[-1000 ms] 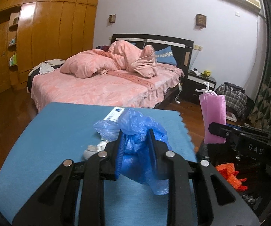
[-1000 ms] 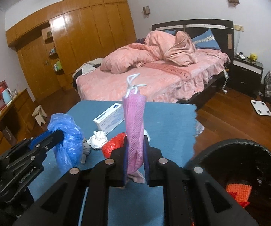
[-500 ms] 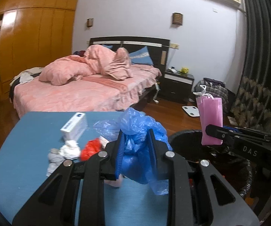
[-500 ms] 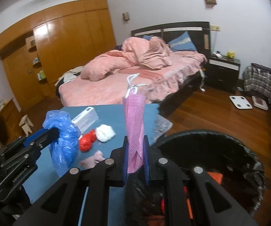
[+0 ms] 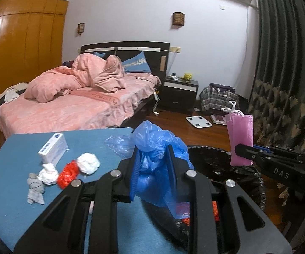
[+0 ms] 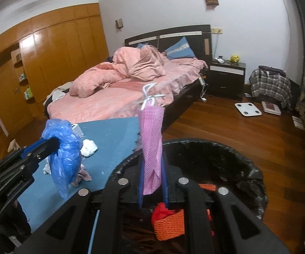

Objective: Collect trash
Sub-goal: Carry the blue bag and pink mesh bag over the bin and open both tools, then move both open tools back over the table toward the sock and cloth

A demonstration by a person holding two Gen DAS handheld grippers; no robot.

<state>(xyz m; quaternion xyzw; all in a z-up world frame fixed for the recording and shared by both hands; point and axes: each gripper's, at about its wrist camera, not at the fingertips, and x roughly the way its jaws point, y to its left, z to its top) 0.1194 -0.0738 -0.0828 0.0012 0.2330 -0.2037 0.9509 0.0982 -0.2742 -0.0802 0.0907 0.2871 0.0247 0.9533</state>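
Note:
My left gripper (image 5: 152, 165) is shut on a crumpled blue plastic bag (image 5: 154, 146) and holds it at the table's right edge, beside the black-lined trash bin (image 5: 247, 182). It also shows in the right wrist view (image 6: 65, 148). My right gripper (image 6: 152, 167) is shut on a folded pink face mask (image 6: 151, 146) and holds it upright over the bin (image 6: 237, 165). The mask also shows in the left wrist view (image 5: 240, 135). Orange and red trash (image 6: 169, 222) lies in the bin.
On the blue table (image 5: 14, 190) lie a white box (image 5: 52, 148), two white tissue balls (image 5: 88, 163), a red wad (image 5: 68, 174) and a grey wad (image 5: 34, 191). A pink bed (image 5: 67, 105), a nightstand (image 5: 180, 93) and a floor scale (image 5: 199, 121) stand behind.
Both grippers have swung right from over the table toward the bin, each keeping its hold. The bin has come into view under the right gripper.

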